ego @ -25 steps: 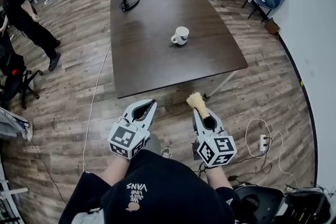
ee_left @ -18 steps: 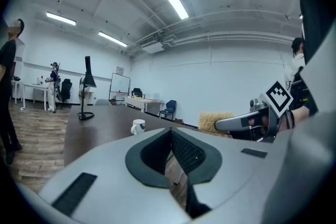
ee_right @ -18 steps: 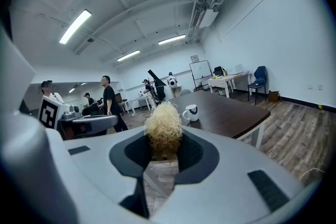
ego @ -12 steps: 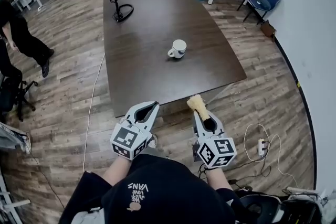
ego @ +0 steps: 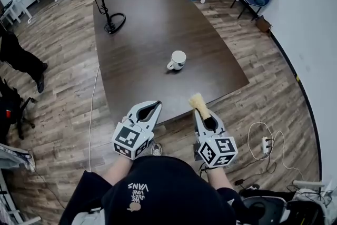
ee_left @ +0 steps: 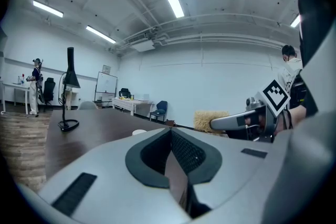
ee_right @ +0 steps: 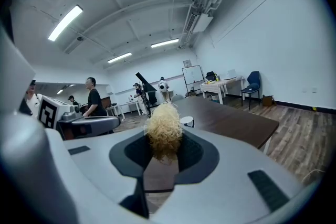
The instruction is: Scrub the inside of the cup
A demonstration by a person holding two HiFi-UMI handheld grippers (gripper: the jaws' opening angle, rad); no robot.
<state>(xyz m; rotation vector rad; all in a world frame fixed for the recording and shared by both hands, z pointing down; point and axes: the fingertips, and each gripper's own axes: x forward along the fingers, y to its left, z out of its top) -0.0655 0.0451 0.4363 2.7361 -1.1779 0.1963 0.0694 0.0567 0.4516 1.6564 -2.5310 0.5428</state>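
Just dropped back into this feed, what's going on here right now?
A person stands at the near end of a dark table with a claw in each hand. The right claw is shut on a yellow fibrous scrubber. The left claw is shut and empty. The white cup sits on the table ahead, apart from both claws and untouched. Scrubbing has not begun.

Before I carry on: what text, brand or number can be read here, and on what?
"VANS": white print, upside down, on the person's black garment; the small words beside it are too small to read.
White board by the far wall: too small to read.
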